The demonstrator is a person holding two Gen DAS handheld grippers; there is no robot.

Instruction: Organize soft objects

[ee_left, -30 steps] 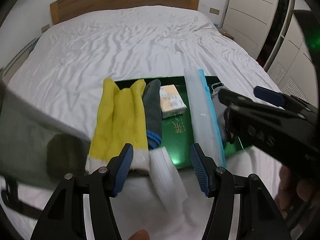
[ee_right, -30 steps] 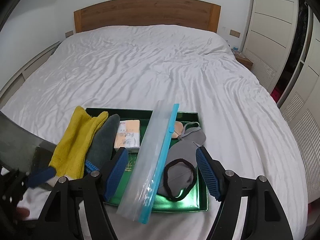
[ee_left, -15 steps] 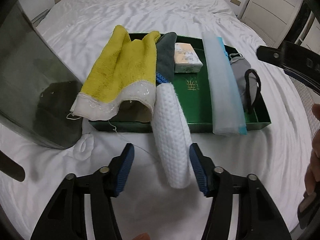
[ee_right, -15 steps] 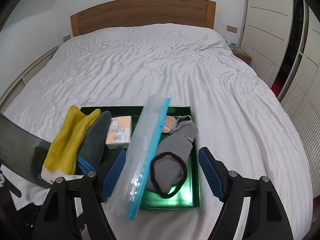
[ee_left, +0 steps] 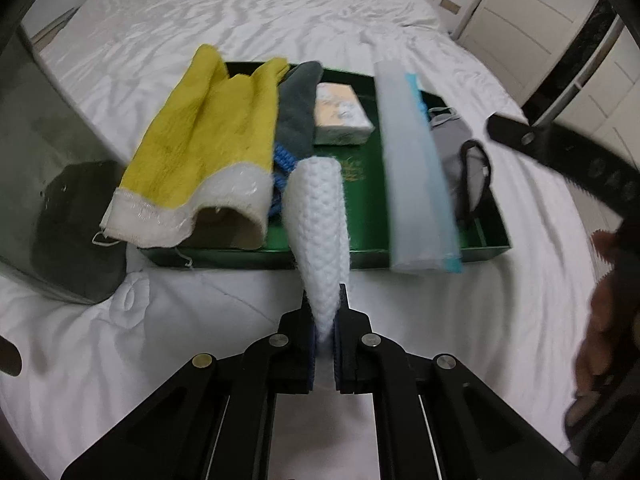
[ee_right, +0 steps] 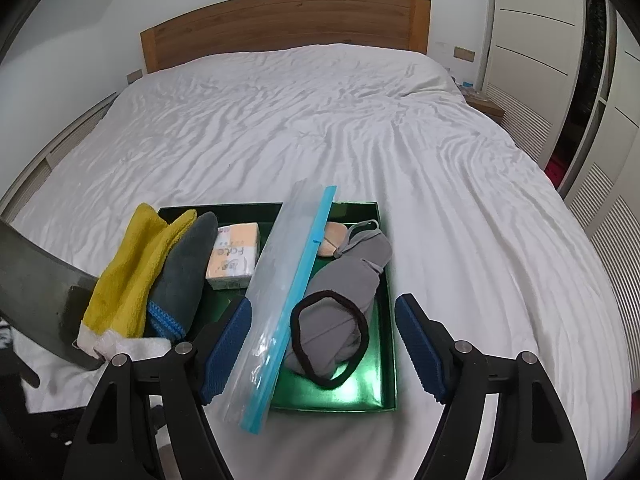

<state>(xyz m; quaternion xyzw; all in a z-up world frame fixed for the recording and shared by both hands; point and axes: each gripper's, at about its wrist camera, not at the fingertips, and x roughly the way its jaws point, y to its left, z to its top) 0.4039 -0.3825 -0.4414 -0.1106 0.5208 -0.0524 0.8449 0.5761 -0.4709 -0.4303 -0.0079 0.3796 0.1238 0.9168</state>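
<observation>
while the left gripper [ee_left: 324,334] pinches a white cloth [ee_left: 320,216], the green tray [ee_right: 386,360] holds a grey pouch [ee_right: 344,276].

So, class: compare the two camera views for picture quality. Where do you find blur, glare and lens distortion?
Left wrist view: motion blur smears the zip bag and yellow glove, though the left gripper shut on the white cloth stays fairly crisp. Right wrist view: sharp throughout, with a bright glare patch on the green tray floor; fisheye bends the headboard and wardrobe doors.
</observation>
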